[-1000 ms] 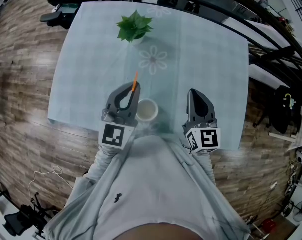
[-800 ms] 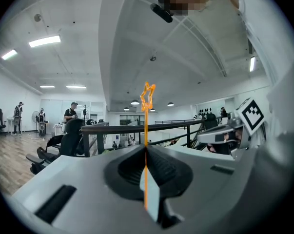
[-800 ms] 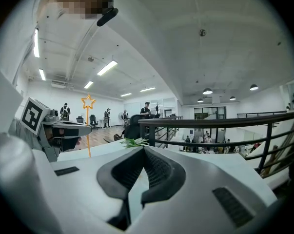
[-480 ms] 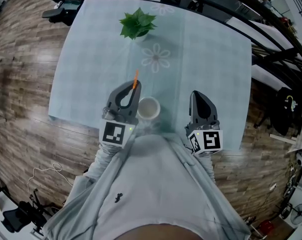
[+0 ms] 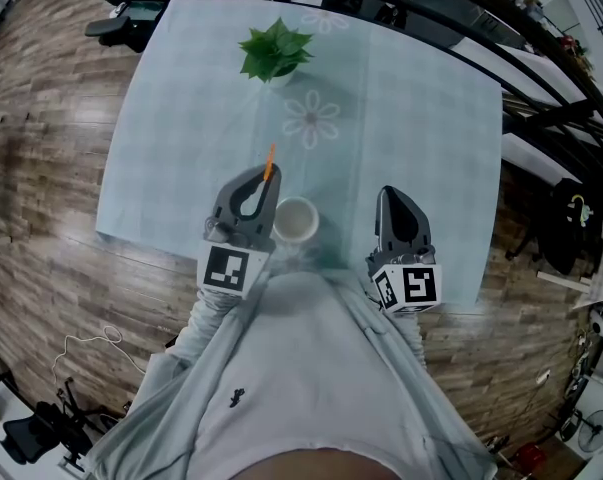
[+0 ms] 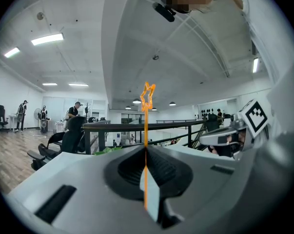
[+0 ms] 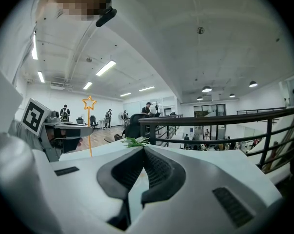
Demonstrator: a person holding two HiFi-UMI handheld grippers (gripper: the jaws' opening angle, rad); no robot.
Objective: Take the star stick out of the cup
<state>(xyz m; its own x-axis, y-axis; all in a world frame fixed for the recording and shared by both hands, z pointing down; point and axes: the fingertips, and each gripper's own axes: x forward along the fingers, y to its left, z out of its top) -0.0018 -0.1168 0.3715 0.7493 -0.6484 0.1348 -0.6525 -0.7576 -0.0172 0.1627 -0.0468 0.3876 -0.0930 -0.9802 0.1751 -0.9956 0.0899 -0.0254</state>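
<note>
Left hand-held gripper (image 5: 263, 175) pinches the star stick (image 5: 270, 157), star above its tips, beside the cup (image 5: 294, 220).

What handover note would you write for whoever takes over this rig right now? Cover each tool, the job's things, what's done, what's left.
Left tool: shut on the star stick, star end past the tips.
Right tool: shut, empty.
Cup: upright on the table, between the tools, close to the left one, looks empty.
Done: stick appears out of the cup.
Left: probably just set the stick down.
</note>
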